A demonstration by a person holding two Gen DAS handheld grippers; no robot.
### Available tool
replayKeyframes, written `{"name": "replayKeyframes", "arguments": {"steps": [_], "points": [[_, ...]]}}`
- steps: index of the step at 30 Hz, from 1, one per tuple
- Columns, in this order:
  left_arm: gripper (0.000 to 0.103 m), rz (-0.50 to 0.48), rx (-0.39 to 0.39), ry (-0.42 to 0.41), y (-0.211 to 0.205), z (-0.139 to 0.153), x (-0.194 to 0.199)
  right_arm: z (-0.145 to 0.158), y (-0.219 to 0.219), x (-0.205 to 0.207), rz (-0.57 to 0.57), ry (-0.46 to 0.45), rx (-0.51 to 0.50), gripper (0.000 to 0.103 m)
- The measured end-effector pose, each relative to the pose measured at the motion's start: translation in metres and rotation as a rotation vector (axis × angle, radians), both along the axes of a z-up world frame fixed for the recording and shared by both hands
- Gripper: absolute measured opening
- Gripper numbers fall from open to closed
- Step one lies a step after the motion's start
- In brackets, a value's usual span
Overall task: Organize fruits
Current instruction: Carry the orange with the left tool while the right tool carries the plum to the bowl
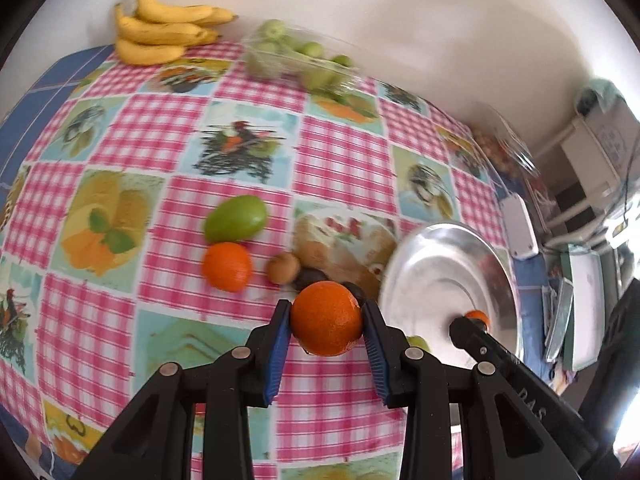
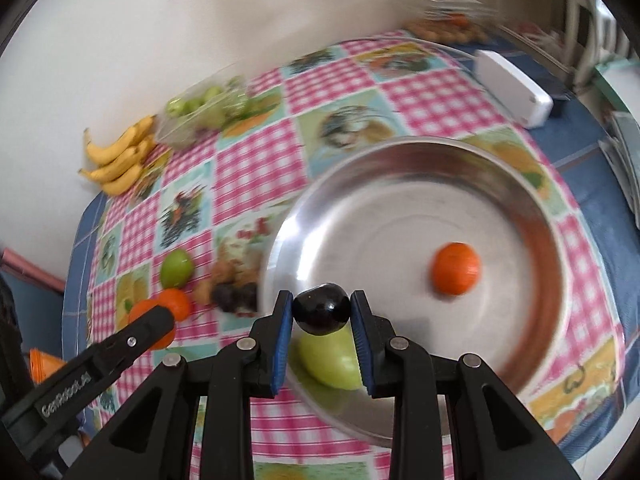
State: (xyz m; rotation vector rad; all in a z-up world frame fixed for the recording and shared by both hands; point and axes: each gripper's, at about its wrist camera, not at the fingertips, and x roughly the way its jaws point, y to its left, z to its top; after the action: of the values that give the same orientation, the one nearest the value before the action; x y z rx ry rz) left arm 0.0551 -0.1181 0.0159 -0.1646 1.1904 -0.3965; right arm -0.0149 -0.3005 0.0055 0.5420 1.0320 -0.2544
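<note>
I hold two fruits at once. The left gripper (image 1: pixel 326 322) is clamped on an orange (image 1: pixel 326 318), low in the centre of the left wrist view, its blue pads pressing both sides. The right gripper (image 2: pixel 322 312) is clamped on a dark plum (image 2: pixel 321 309), low in the centre of the right wrist view, right at the near-left rim of the steel bowl (image 2: pixel 532 216). In the bowl I see already one orange fruit (image 2: pixel 455 268) at the right and a green fruit (image 2: pixel 330 356) under my right jaws. To do this step well, I think I should bring the plum further over the bowl's floor, away from the green fruit, lower it close to the metal and only then loosen the jaws, because round fruit rolls easily. The left one must wait beside, so the two tools do not collide over the rim. A green fruit (image 1: pixel 235 218), another orange (image 1: pixel 227 266) and a small brown fruit (image 1: pixel 283 267) lie on the checked tablecloth (image 1: pixel 152 140), left of centre.
</note>
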Motion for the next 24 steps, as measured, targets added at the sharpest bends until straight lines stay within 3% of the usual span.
{"name": "replayKeyframes", "arguments": {"steps": [10,24], "points": [[0.038,-0.126,0.018,-0.043,-0.056,-0.001,-0.005,-0.001,-0.044,-0.006,-0.097,-0.012,-0.011,0.030],[0.038,-0.212,0.047,0.013,-0.103,-0.036,-0.004,-0.020,-0.074,0.014,-0.157,0.004,-0.017,0.031]]}}
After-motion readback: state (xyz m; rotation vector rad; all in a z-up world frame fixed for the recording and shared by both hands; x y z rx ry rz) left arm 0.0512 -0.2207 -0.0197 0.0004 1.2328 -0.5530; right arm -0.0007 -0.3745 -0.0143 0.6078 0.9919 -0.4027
